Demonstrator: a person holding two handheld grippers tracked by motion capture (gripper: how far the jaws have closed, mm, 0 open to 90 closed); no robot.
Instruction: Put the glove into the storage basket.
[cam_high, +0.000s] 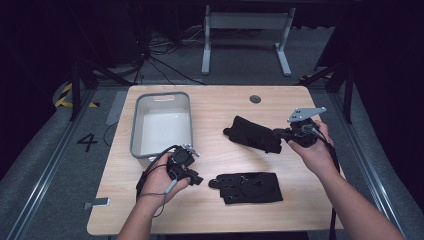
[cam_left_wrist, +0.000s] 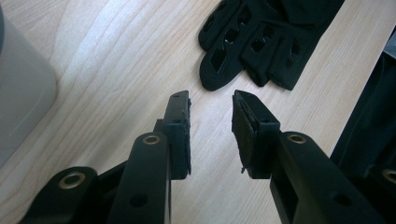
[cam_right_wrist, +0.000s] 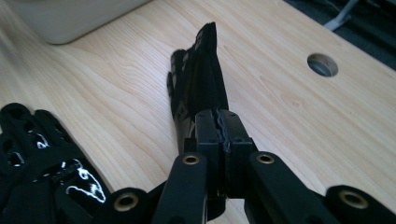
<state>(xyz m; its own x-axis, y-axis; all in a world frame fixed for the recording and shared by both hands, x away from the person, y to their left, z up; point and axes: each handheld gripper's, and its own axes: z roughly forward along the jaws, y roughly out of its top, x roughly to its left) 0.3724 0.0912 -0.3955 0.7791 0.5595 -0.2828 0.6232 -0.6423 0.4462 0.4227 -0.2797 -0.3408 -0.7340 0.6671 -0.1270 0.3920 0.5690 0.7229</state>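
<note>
Two black gloves are on the wooden table (cam_high: 220, 100). One glove (cam_high: 249, 187) lies flat near the front edge, its fingers (cam_left_wrist: 243, 51) just ahead of my left gripper (cam_left_wrist: 211, 100), whose jaws stand open with bare wood between them. In the high view the left gripper (cam_high: 196, 178) sits just left of that glove. The other glove (cam_high: 252, 133) is lifted at its cuff, with my right gripper (cam_right_wrist: 218, 119) shut on it; its fingers (cam_right_wrist: 198, 70) stretch away toward the bin. The high view shows the right gripper (cam_high: 280, 134) at the table's right side.
A grey plastic bin (cam_high: 162, 102) stands at the back left of the table, its corner (cam_left_wrist: 18, 93) close to my left gripper. A round cable hole (cam_high: 255, 99) sits near the far edge. Beyond the table are a floor with cables and a white frame (cam_high: 245, 30).
</note>
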